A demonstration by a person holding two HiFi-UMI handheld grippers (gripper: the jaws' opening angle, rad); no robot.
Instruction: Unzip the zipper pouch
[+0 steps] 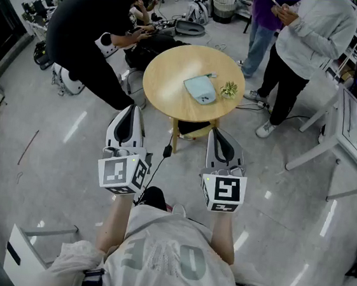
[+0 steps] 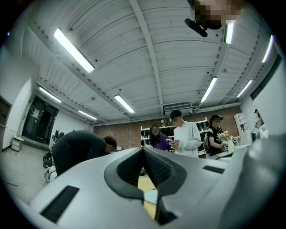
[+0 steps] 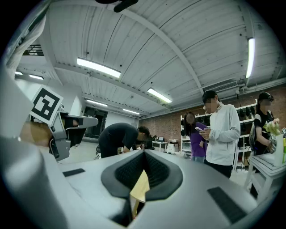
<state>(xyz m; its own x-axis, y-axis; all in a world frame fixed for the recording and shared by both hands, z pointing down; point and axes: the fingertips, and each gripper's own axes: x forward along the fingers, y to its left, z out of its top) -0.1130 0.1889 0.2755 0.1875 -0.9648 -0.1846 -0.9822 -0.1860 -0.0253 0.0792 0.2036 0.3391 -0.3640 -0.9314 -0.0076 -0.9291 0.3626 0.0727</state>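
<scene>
Wooden table [image 1: 167, 83] bears pouch [image 1: 200, 88], plant [image 1: 228, 89]; black-clad person [image 1: 89, 23] bends beside.

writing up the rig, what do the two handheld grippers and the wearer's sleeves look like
Both the left gripper and right gripper have pale grey, tapering shells with black textured pads, each carrying a white cube printed with black square markers. The person wears a light short-sleeved T-shirt.

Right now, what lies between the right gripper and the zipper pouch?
In the head view, only bare table separates the right gripper from the zipper pouch.
</scene>
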